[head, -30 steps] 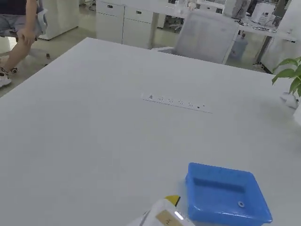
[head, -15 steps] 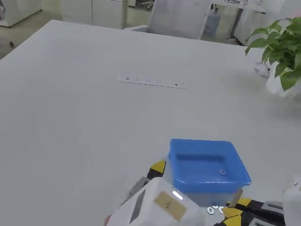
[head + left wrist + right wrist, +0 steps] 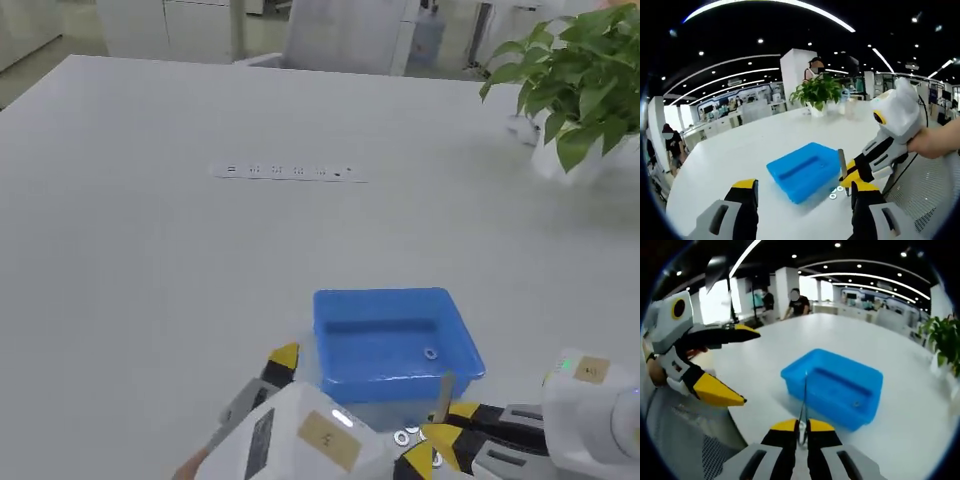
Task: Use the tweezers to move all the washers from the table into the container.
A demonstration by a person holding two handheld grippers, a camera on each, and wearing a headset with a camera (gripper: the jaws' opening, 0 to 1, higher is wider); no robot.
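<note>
A blue container stands near the table's front edge, and one washer lies inside it. Loose washers lie on the table just in front of it. My right gripper is shut on the tweezers, whose tips point at the container. In the head view the tweezers stand upright by the container's front right corner. My left gripper is open, with the container and the washers ahead between its jaws. The right gripper reaches in from the right there.
A potted plant stands at the table's far right. A socket strip is set into the middle of the table. The left gripper spreads open at the left of the right gripper view. People stand in the office behind.
The head camera has swung down and to the right. Both grippers have come into view at the bottom, the right one bringing the tweezers up beside the container and the loose washers.
</note>
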